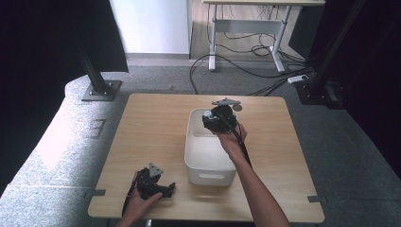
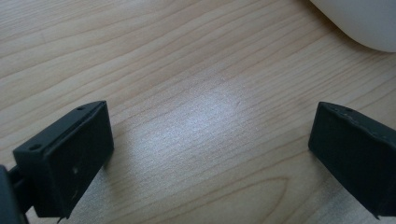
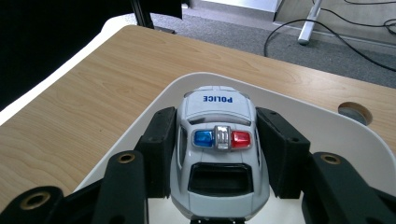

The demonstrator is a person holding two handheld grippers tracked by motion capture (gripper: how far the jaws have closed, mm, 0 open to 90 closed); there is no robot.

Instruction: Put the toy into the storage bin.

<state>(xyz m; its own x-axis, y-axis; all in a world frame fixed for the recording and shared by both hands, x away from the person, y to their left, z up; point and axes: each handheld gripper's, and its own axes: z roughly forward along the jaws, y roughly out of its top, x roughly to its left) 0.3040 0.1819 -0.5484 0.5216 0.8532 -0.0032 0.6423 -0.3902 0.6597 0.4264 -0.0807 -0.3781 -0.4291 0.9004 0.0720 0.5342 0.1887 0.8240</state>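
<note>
Police car, a white toy, sits clamped between my right gripper's jaws, held above the white bin's far end. My left gripper rests low over the wooden table, jaws wide apart on nothing.

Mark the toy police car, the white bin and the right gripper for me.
toy police car (image 3: 218, 140): right gripper view, on its roof light bar.
white bin (image 1: 208, 172): high view, on its near wall.
right gripper (image 3: 218, 154): right gripper view, midway between the fingertips clamping the car's sides.
</note>
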